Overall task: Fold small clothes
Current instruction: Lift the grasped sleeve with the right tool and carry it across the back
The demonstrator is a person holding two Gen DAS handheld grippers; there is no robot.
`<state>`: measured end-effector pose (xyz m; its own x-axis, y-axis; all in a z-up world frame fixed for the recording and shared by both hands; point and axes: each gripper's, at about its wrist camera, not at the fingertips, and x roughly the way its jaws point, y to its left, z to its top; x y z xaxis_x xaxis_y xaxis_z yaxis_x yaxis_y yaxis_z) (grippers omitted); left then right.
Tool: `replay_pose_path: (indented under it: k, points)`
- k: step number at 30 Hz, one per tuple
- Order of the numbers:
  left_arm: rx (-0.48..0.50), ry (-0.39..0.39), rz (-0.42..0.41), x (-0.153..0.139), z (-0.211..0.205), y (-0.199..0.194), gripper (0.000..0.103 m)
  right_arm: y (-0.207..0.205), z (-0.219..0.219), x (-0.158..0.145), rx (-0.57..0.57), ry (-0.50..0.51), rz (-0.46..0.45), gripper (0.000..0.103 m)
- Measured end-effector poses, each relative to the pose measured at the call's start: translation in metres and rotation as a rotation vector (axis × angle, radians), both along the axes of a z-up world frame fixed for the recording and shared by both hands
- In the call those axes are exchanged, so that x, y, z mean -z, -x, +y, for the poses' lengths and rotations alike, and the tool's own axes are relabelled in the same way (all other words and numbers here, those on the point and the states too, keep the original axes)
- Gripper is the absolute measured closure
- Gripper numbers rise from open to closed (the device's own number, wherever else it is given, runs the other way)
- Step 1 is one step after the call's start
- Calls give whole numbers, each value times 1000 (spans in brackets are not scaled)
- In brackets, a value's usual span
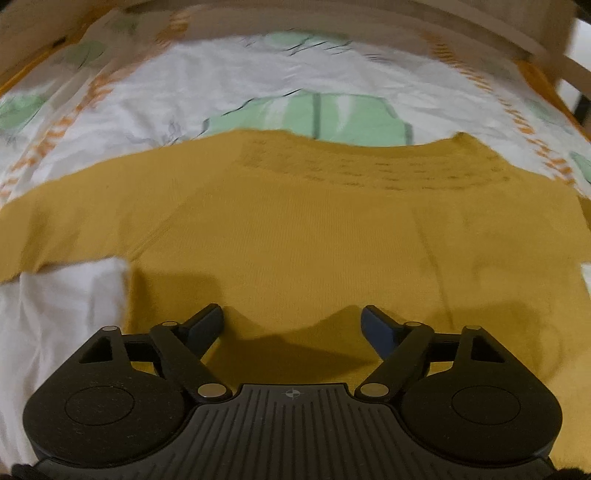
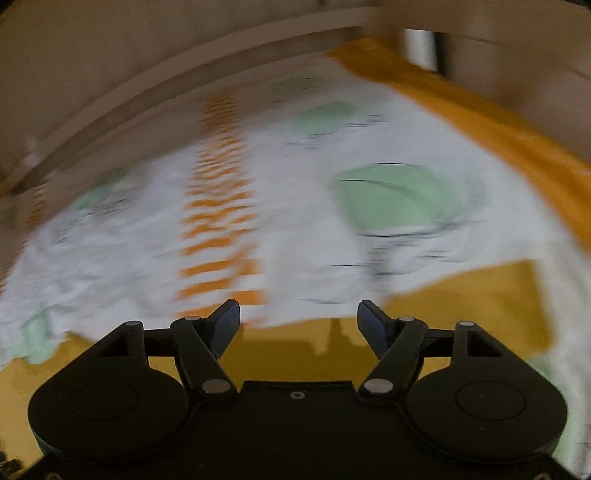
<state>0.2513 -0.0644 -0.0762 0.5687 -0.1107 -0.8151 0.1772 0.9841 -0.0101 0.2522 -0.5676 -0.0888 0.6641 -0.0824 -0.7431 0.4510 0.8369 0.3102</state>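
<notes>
A mustard-yellow knit sweater point(image 1: 295, 229) lies flat on a patterned bed sheet point(image 1: 155, 96), its ribbed neck at the far side and one sleeve stretched out to the left. My left gripper point(image 1: 292, 325) is open and empty, hovering over the sweater's near body. In the right wrist view, my right gripper point(image 2: 298, 323) is open and empty above an edge of the yellow sweater point(image 2: 472, 302); the view is blurred by motion.
The white sheet point(image 2: 303, 221) has green patches and orange stripe bands, with an orange border point(image 2: 498, 133) at the right. A wooden bed frame point(image 1: 480, 26) runs along the far side. A plain white cloth point(image 1: 62, 314) lies at the near left.
</notes>
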Motion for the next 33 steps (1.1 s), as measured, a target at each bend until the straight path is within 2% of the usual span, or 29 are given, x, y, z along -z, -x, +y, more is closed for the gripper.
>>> replay_pose_path:
  k: [6,15,19,24,25,26,28,29,31,33]
  points:
    - [57,4,4,4,-12,6,21,36,-59,18,155,69,109,29]
    - [40,27,15,8,-8,0,21,60,-98,49,322,17,154,29]
    - [41,23,6,10,-9,0,21,61,-107,59,360,-9,150,29]
    - [40,24,1,10,-9,0,21,51,-109,67,334,32,157,28]
    - [41,24,1,10,-9,0,21,49,-108,68,330,36,162,30]
    - [40,25,0,10,-9,0,21,47,-108,69,325,42,171,41]
    - [41,26,3,10,-8,-1,21,44,-105,67,305,64,203,79]
    - [41,27,4,9,-8,-1,21,44,-105,65,302,51,206,88]
    - [39,32,11,8,-7,-2,21,47,-105,60,316,20,197,88]
    - [31,44,18,5,-5,-3,22,53,-103,46,325,47,179,88]
